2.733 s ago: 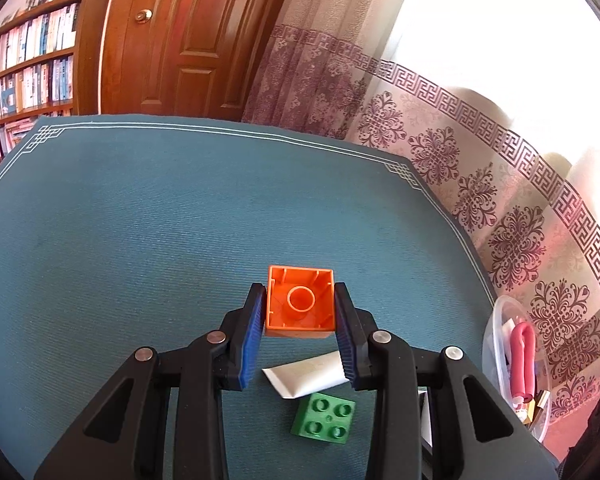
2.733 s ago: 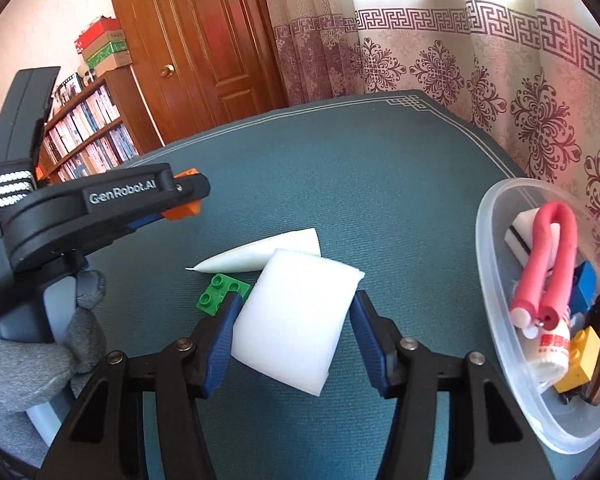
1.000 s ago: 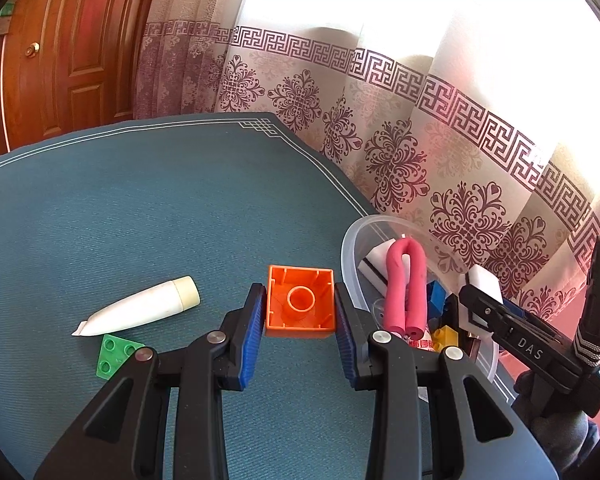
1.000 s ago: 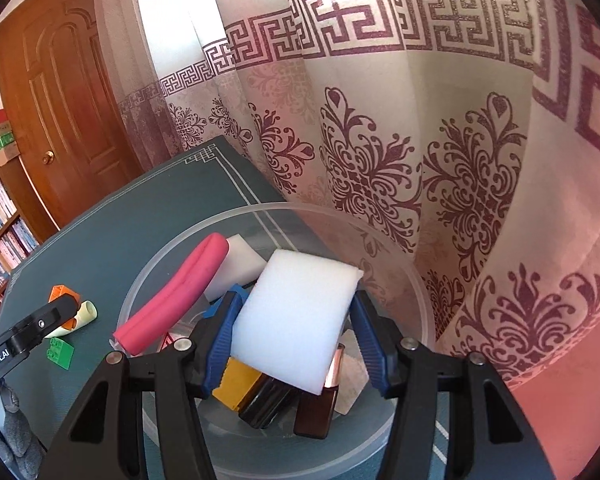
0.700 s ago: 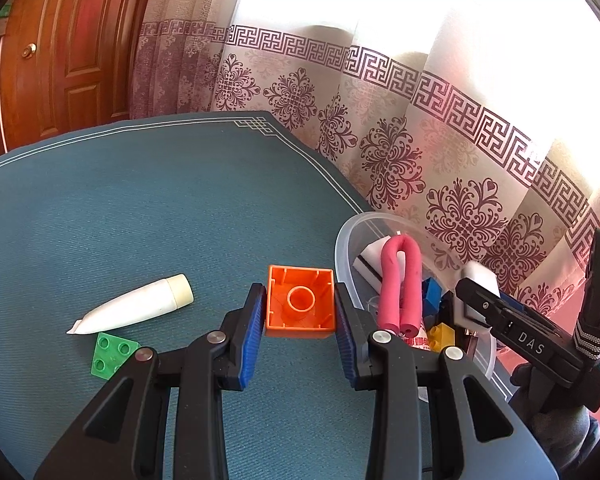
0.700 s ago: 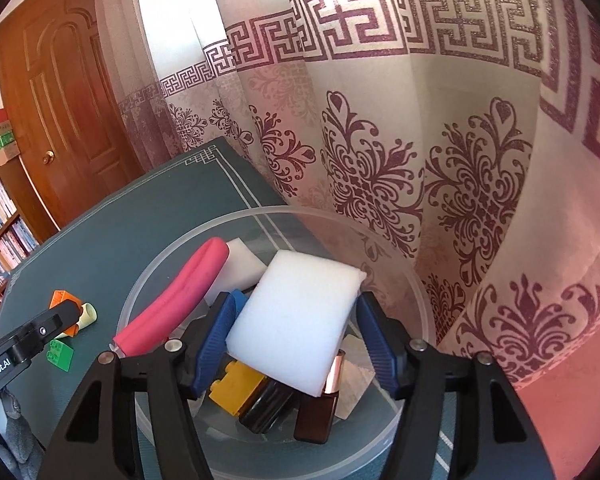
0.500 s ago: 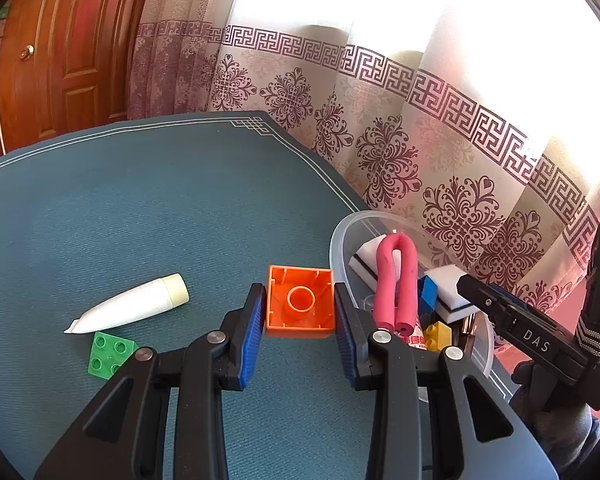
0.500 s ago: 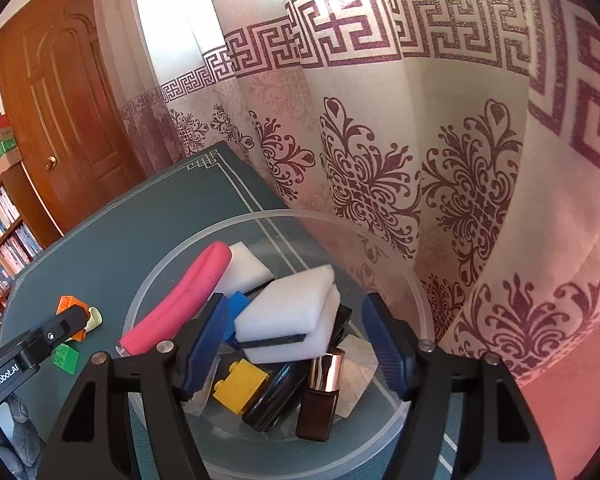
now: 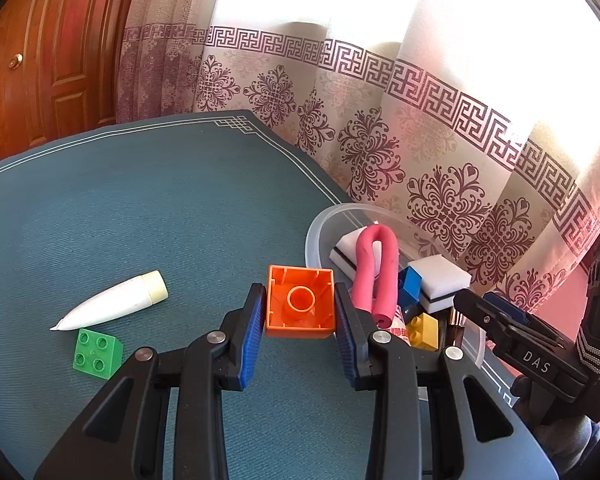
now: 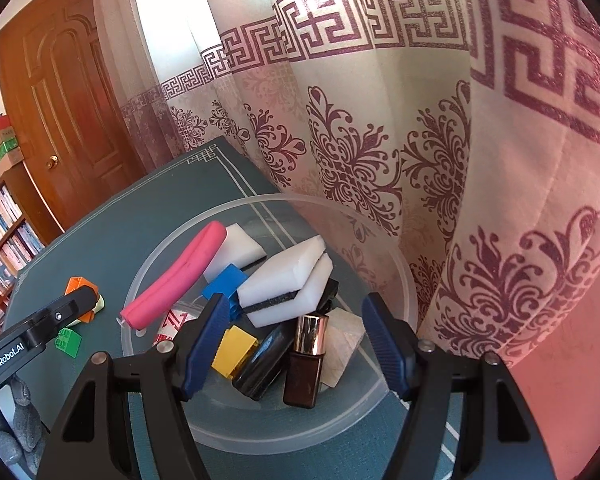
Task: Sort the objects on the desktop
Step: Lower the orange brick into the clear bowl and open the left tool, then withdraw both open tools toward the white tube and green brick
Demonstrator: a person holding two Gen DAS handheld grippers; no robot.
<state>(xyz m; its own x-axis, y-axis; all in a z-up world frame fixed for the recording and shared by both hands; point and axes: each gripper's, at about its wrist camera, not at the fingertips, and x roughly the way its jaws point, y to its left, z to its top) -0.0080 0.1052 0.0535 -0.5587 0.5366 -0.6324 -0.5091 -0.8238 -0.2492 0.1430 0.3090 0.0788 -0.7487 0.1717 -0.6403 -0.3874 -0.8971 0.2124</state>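
My left gripper (image 9: 301, 312) is shut on an orange brick (image 9: 301, 307) and holds it above the green table, just left of the clear plastic bowl (image 9: 320, 224). My right gripper (image 10: 290, 320) is open and empty above the bowl (image 10: 396, 264). The white sponge (image 10: 288, 284) with a black middle layer lies in the bowl on top of other things; it also shows in the left wrist view (image 9: 440, 282). A green brick (image 9: 97, 348) and a white tube (image 9: 112, 306) lie on the table at the left.
The bowl holds a pink foam roller (image 10: 176, 276), a blue brick (image 10: 226, 284), a yellow brick (image 10: 236, 346), a brown bottle (image 10: 304, 364), a black item (image 10: 260, 364) and another white sponge (image 10: 236, 246). A patterned curtain (image 10: 380, 140) hangs just behind the bowl.
My right gripper has opened and let the white sponge drop into the bowl. My left gripper has kept hold of the orange brick and moved a little closer to the bowl.
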